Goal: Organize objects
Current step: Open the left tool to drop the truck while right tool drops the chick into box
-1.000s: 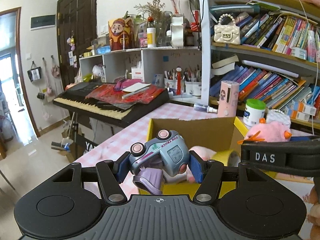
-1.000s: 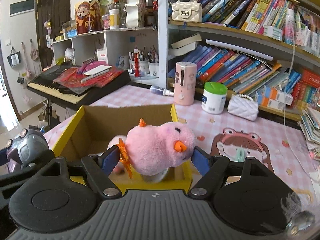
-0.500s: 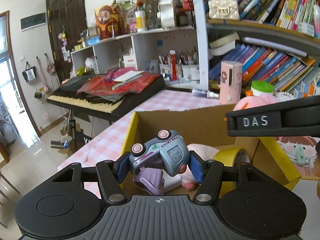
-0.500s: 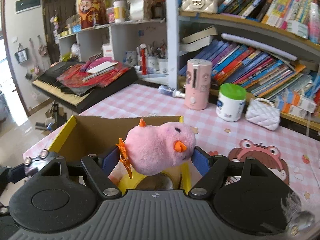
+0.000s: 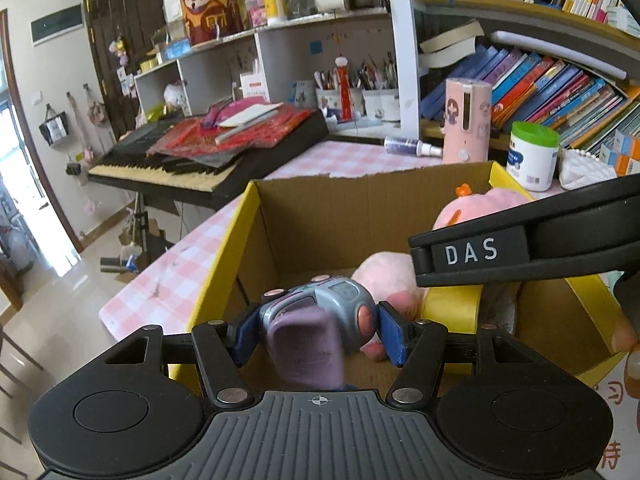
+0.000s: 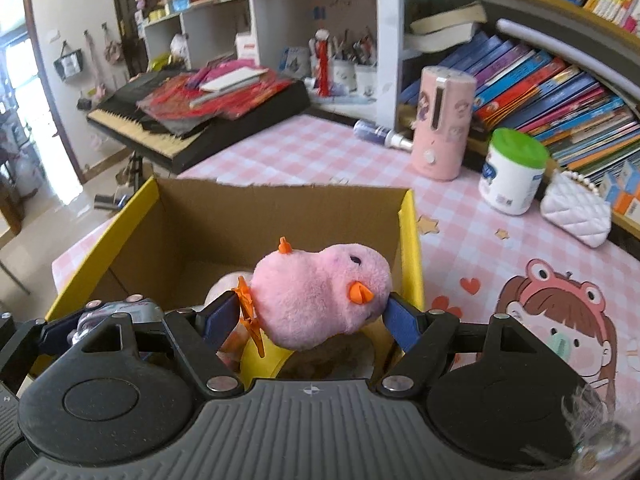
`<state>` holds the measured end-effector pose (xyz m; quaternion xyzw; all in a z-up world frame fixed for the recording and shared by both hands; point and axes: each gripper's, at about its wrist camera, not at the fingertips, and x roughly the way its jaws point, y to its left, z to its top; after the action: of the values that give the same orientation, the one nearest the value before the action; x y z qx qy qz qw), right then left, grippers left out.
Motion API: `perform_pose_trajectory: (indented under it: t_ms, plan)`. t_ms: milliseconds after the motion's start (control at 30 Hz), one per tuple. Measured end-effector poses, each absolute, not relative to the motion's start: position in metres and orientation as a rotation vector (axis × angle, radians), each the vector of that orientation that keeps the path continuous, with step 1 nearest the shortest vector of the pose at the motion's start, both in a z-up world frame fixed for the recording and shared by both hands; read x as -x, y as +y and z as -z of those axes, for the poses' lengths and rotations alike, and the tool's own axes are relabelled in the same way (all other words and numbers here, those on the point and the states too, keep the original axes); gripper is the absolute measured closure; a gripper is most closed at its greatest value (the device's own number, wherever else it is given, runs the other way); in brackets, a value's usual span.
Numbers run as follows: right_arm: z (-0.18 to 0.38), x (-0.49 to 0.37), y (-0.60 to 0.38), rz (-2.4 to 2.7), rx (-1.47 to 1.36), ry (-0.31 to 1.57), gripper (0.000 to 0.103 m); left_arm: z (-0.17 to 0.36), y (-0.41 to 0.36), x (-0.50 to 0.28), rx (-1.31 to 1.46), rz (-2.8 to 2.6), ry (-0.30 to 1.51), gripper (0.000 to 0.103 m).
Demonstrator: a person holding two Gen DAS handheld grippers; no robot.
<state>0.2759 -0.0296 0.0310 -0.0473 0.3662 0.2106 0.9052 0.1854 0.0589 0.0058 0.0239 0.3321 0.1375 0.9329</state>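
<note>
My left gripper (image 5: 316,332) is shut on a grey-blue toy truck (image 5: 320,316) with a purple bucket and pink wheels, held over the open yellow cardboard box (image 5: 248,216). In the right wrist view my right gripper (image 6: 316,316) is shut on a pink plush chick (image 6: 320,292) with an orange beak, also above the box (image 6: 148,196). The chick (image 5: 480,204) and the right gripper's arm show at the right of the left wrist view. Inside the box lie another pink plush (image 5: 384,276) and a yellow tape roll (image 5: 452,312).
The box stands on a pink checked tablecloth (image 6: 312,152). Behind it are a pink canister (image 6: 444,120), a green-lidded white jar (image 6: 512,172), a small spray bottle (image 6: 380,134) and a white quilted purse (image 6: 576,216). A keyboard (image 5: 208,152) piled with red papers is at the left; bookshelves at the back.
Both grippers have moved forward and down over the box, each still holding its toy. The truck has tipped forward so its purple bucket faces the camera.
</note>
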Motion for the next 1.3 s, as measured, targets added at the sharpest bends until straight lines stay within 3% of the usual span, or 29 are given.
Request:
perform_pose_trajectory:
  t_ms: [467, 733, 1033, 1300]
  plan:
    - [-0.025, -0.286, -0.019, -0.527, 0.101, 0.816, 0.026, 0.0, 0.06, -0.186, -0.035, -0.294, 0.7, 0.04]
    - [-0.029, -0.282, -0.025, -0.512, 0.035, 0.83, 0.021, -0.01, 0.061, -0.174, -0.025, -0.309, 0.657, 0.028]
    - [-0.051, -0.257, -0.035, -0.501, -0.015, 0.749, 0.013, -0.026, 0.062, -0.151, 0.003, -0.305, 0.588, 0.015]
    - [-0.076, -0.213, -0.052, -0.412, 0.024, 0.531, 0.007, -0.038, 0.07, -0.123, 0.045, -0.323, 0.531, 0.012]
